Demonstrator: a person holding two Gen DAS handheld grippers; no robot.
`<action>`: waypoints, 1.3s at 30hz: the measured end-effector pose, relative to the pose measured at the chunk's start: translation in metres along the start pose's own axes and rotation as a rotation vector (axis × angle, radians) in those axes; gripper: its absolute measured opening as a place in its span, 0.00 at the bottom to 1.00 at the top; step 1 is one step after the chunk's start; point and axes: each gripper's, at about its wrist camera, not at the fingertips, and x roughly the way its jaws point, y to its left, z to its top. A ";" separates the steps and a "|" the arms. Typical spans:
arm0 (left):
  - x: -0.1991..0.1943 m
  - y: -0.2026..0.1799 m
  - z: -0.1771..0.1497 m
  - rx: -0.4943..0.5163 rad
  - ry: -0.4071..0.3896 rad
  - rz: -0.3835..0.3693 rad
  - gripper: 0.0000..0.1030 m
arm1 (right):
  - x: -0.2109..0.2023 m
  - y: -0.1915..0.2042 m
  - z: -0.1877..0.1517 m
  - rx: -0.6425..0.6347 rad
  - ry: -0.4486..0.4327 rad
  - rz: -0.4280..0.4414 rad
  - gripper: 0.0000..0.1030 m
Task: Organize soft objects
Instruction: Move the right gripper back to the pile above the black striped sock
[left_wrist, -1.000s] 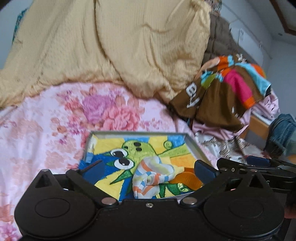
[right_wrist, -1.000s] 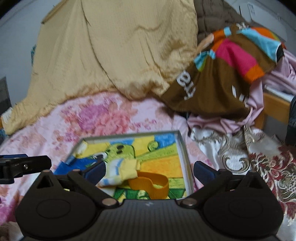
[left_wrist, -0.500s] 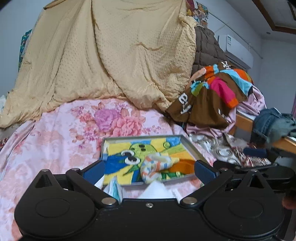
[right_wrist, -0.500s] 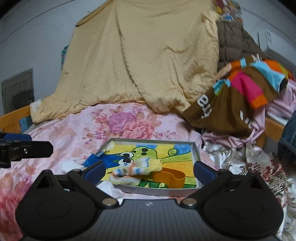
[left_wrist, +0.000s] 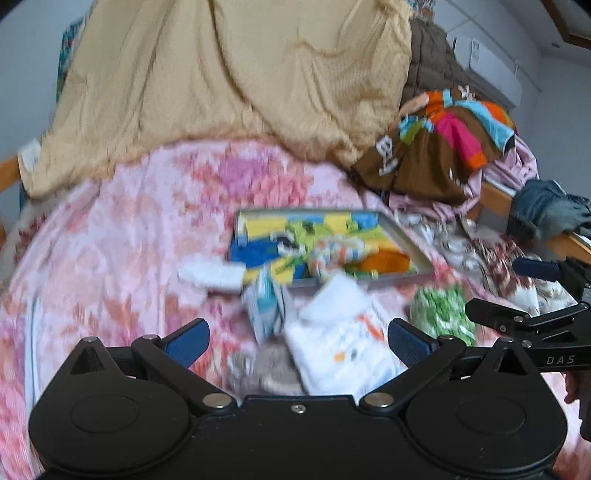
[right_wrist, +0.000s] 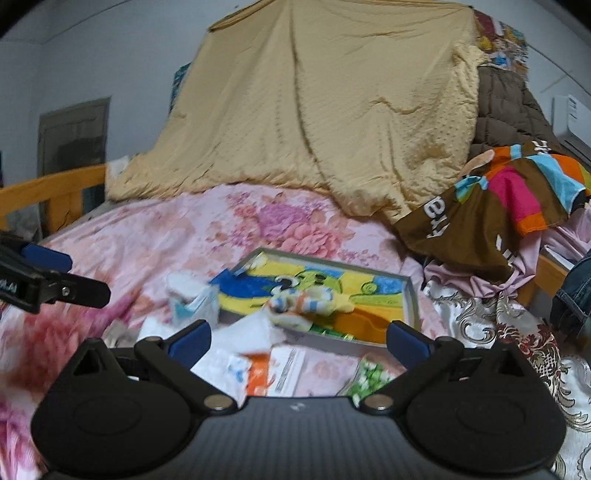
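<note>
A cartoon-printed tray lies on the floral bedspread and holds a striped sock and an orange band. In front of the tray lie a white printed cloth, a blue-white piece, a white rolled piece and a green patterned piece. My left gripper is open and empty above the white cloth. My right gripper is open and empty, near the tray's front edge.
A tan blanket is heaped at the back. A brown multicoloured garment and pink and embroidered cloths lie right. Jeans hang over the wooden bed rail.
Both grippers have pulled back from the tray, both still open and empty. The loose cloths in front of the tray have come into view.
</note>
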 end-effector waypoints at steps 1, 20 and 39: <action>0.000 0.005 -0.004 -0.019 0.028 -0.018 0.99 | -0.002 0.004 -0.003 -0.023 0.005 -0.005 1.00; 0.044 0.018 -0.038 -0.120 0.301 -0.069 0.99 | 0.047 0.033 -0.051 -0.071 0.381 0.173 1.00; 0.078 0.009 -0.044 -0.066 0.359 -0.130 0.97 | 0.097 0.044 -0.079 -0.028 0.529 0.188 1.00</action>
